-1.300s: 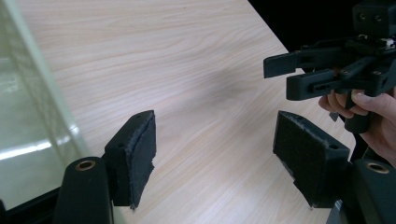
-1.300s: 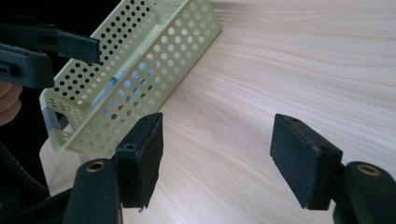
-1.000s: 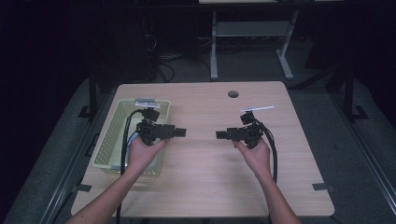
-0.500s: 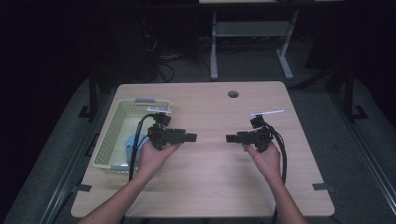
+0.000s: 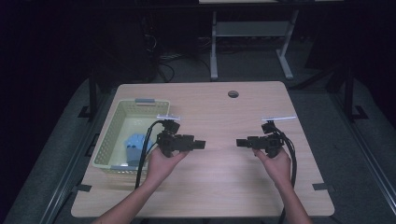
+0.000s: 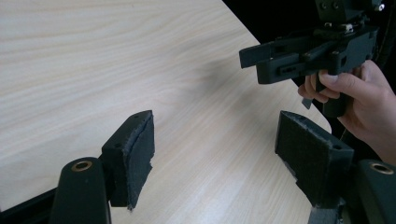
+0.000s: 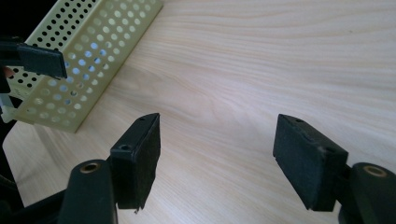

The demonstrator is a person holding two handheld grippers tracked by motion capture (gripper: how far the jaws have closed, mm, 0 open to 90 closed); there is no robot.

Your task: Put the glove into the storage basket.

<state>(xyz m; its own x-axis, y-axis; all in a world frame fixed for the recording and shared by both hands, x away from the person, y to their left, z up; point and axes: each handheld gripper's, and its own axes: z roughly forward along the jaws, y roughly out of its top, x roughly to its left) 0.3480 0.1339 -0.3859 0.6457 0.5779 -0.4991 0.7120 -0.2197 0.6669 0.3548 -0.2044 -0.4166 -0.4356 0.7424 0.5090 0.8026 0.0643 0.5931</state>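
Note:
Over the middle of the wooden table [image 5: 219, 186] a person holds two black grippers level, tips facing each other with a gap between them. My left gripper [image 5: 200, 144] hovers just right of a pale yellow perforated basket [image 5: 116, 116]; its jaws stand wide apart in the left gripper view [image 6: 215, 149] with bare tabletop between the pads. My right gripper [image 5: 240, 142] is open too [image 7: 217, 149], nothing between its pads. A blue object [image 5: 135, 143] lies inside the basket. In the left gripper view the right gripper [image 6: 252, 58] shows in a hand.
A round cable hole [image 5: 233, 94] sits near the table's far edge. The basket's perforated wall [image 7: 88, 51] shows at the upper left of the right gripper view. Black cables trail from both grippers toward the person. A metal stand [image 5: 252, 28] is on the floor beyond the table.
Both hands have shifted to the right and a little toward the table's front edge. The left hand has moved off the basket, uncovering the blue object. Both pairs of jaws stay wide.

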